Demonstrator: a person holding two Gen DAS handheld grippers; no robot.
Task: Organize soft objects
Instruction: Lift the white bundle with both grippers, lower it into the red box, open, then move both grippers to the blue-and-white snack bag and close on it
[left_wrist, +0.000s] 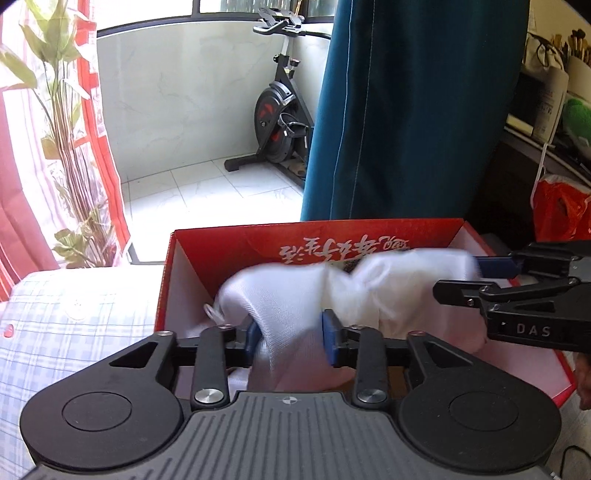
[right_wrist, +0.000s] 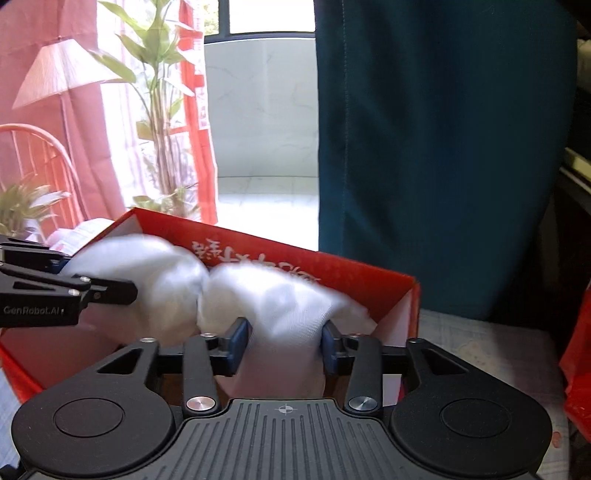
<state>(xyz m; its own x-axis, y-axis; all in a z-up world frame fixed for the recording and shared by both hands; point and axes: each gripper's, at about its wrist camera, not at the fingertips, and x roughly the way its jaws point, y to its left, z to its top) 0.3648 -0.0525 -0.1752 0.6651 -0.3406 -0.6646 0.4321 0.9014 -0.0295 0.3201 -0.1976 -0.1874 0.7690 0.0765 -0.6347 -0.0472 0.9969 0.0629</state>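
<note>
Two claws (left_wrist: 291, 338) (right_wrist: 282, 343) around white cloth (left_wrist: 295, 291) inside red box (left_wrist: 221, 240).

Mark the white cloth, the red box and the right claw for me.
white cloth (left_wrist: 295, 291): left wrist view, its bunched middle.
red box (left_wrist: 221, 240): left wrist view, inner far wall.
right claw (right_wrist: 284, 343): right wrist view, midway between its fingertips, shut on the white cloth.

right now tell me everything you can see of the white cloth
The white cloth is thin, slightly shiny woven fabric, bunched and pinched into two puffs like a bow. It hangs over the open red box, its motion blurred. The left gripper and right gripper each have their jaws closed on a fold of it.
</note>
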